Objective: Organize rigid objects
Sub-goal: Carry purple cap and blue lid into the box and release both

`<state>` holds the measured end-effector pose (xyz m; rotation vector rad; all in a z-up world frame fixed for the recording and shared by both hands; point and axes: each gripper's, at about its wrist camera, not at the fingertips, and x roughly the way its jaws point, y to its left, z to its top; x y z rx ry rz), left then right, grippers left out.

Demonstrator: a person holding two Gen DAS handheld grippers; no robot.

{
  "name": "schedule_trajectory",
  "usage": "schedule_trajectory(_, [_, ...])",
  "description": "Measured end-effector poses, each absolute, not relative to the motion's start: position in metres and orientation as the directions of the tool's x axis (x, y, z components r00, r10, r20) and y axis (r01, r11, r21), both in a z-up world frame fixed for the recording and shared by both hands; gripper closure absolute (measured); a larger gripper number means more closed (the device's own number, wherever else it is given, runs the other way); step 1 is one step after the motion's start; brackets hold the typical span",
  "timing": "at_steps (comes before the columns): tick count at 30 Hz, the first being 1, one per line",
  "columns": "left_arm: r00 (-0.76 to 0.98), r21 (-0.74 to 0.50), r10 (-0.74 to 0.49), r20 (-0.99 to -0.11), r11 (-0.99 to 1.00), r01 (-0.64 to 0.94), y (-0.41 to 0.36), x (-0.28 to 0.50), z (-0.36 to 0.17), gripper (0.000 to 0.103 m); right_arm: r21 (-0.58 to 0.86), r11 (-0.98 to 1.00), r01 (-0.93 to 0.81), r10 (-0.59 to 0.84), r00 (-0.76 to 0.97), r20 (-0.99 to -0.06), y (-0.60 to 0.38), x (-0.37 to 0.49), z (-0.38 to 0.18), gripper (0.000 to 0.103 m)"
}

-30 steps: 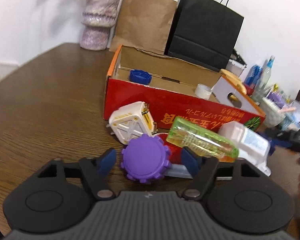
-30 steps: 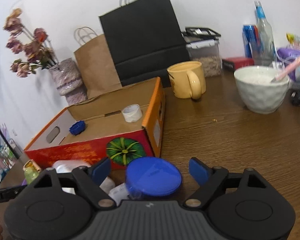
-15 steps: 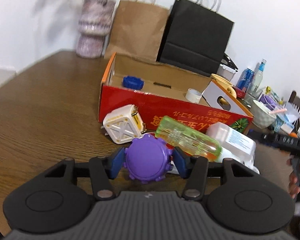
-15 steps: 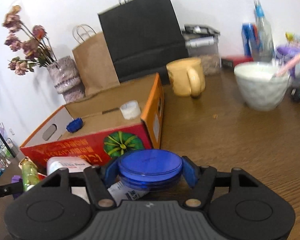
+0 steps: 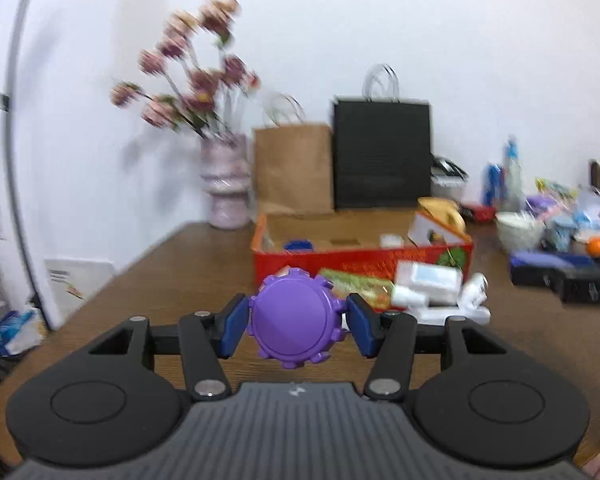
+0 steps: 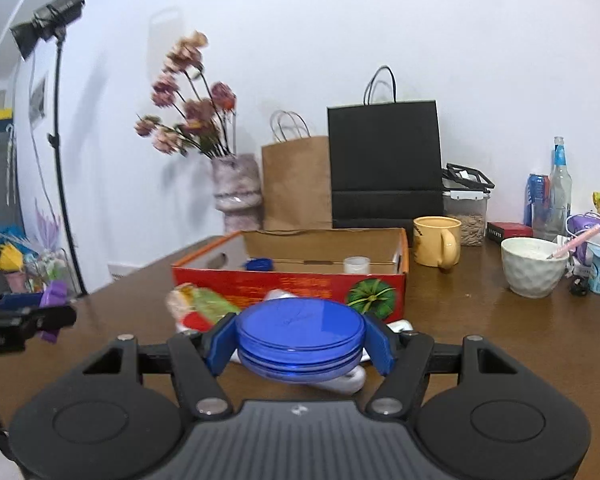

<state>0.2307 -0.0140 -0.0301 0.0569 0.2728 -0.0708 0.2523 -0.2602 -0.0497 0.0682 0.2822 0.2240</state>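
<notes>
Brown wooden bench (image 6: pixel 480 344). At the back against the white wall: mottled vase (image 6: pixel 236 192) with dried pink flowers (image 6: pixel 188 100), brown paper bag (image 6: pixel 296 184) beside it, black paper bag (image 6: pixel 384 164) just right of that. Yellow mug (image 6: pixel 436 242) right of the black bag, clear container of seeds (image 6: pixel 466 216) behind it. White bowl (image 6: pixel 534 266) near the right edge, glass bottle (image 6: pixel 560 188) and blue can (image 6: pixel 536 196) behind. Light stand (image 6: pixel 60 140) at left.

purple cog lid (image 5: pixel 296 317); blue round lid (image 6: pixel 300 335); red box (image 6: pixel 288 285).
</notes>
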Motion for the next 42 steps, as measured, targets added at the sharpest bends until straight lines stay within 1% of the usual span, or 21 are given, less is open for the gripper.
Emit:
schedule_trajectory(3, [0.982, 0.044, -0.014, -0.189, 0.999, 0.023, -0.018, 0.197, -0.024, 0.049, 0.043, 0.981, -0.192, 0.196, 0.963, -0.183, -0.247, 0.206, -0.048, 0.037])
schedule_trajectory(6, [0.990, 0.015, -0.009, -0.139, 1.000, 0.011, -0.018, 0.163, -0.021, 0.049, 0.037, 0.983, -0.180, 0.183, 0.973, -0.140, -0.239, 0.163, -0.046, 0.037])
schedule_trajectory(10, [0.987, -0.012, -0.039, -0.153, 0.999, 0.038, -0.021, 0.137, -0.022, 0.049, 0.039, 0.985, -0.168, 0.172, 0.978, -0.115, -0.237, 0.122, -0.046, 0.037])
schedule_trajectory(15, [0.986, -0.020, -0.095, -0.137, 0.995, 0.093, -0.023, 0.117, -0.020, 0.049, 0.073, 0.987, -0.146, 0.151, 0.987, -0.054, -0.244, 0.092, -0.042, 0.037])
schedule_trajectory(22, [0.986, -0.013, -0.118, -0.116, 0.993, 0.117, -0.029, 0.104, -0.022, 0.049, 0.080, 0.985, -0.153, 0.158, 0.985, -0.064, -0.243, 0.081, -0.044, 0.037])
schedule_trajectory(28, [0.985, -0.020, -0.112, -0.133, 0.994, 0.110, -0.027, 0.114, -0.025, 0.049, 0.079, 0.984, -0.157, 0.162, 0.985, -0.065, -0.244, 0.091, -0.044, 0.037])
schedule_trajectory(32, [0.982, -0.045, -0.116, -0.150, 0.993, 0.111, -0.024, 0.138, -0.015, 0.049, 0.097, 0.980, -0.172, 0.179, 0.981, -0.068, -0.248, 0.119, -0.032, 0.037])
schedule_trajectory(36, [0.977, -0.095, -0.173, -0.127, 0.982, 0.162, -0.018, 0.183, 0.011, 0.049, 0.122, 0.968, -0.221, 0.231, 0.970, -0.074, -0.258, 0.171, 0.001, 0.037])
schedule_trajectory(38, [0.972, -0.092, -0.189, -0.140, 0.980, 0.177, -0.019, 0.217, 0.029, 0.049, 0.104, 0.964, -0.245, 0.254, 0.963, -0.084, -0.260, 0.204, 0.020, 0.037])
schedule_trajectory(41, [0.964, -0.087, -0.206, -0.166, 0.977, 0.194, -0.023, 0.271, 0.057, 0.049, 0.155, 0.943, -0.295, 0.313, 0.943, -0.115, -0.268, 0.262, 0.050, 0.037])
schedule_trajectory(42, [0.961, -0.091, -0.209, -0.179, 0.977, 0.195, -0.024, 0.293, 0.069, 0.049, 0.147, 0.942, -0.302, 0.322, 0.937, -0.134, -0.267, 0.283, 0.060, 0.037])
